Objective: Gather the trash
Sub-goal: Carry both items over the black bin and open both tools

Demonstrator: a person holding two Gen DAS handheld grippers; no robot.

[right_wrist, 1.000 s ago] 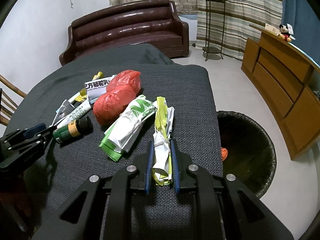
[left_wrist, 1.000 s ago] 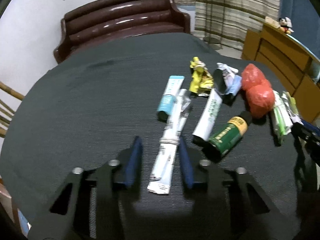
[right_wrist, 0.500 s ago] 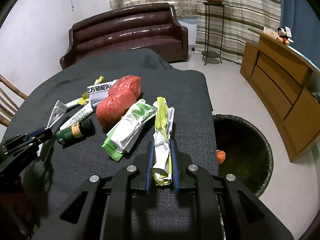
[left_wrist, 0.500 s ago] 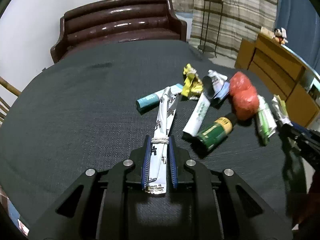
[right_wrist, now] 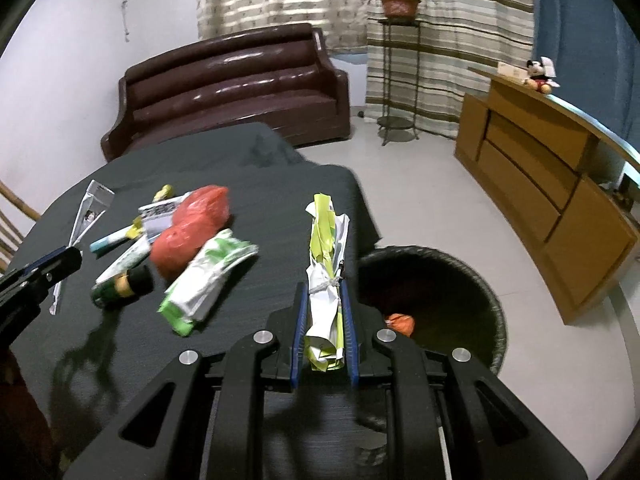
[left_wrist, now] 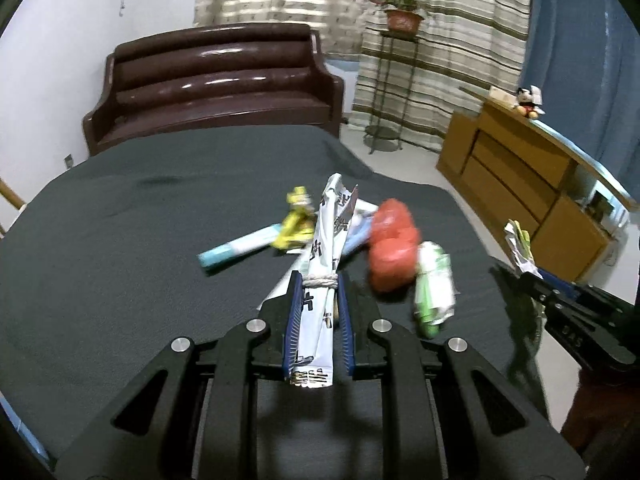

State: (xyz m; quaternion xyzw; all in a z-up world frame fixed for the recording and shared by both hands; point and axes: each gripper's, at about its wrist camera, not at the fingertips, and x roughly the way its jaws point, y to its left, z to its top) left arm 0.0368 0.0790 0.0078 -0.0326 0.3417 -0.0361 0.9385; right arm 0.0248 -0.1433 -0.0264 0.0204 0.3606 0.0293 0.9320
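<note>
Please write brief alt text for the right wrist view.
The right gripper clamps a tied green-and-white wrapper at the table's edge, beside a black bin on the floor. More trash lies left.

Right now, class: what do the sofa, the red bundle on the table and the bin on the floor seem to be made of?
Sofa: probably leather or vinyl, dark brown, glossy; highlights streak its cushions.
Red bundle: likely thin plastic bag, crinkled, slightly shiny.
Bin: black, matte, finely ribbed rim; plastic or mesh, unclear.
</note>
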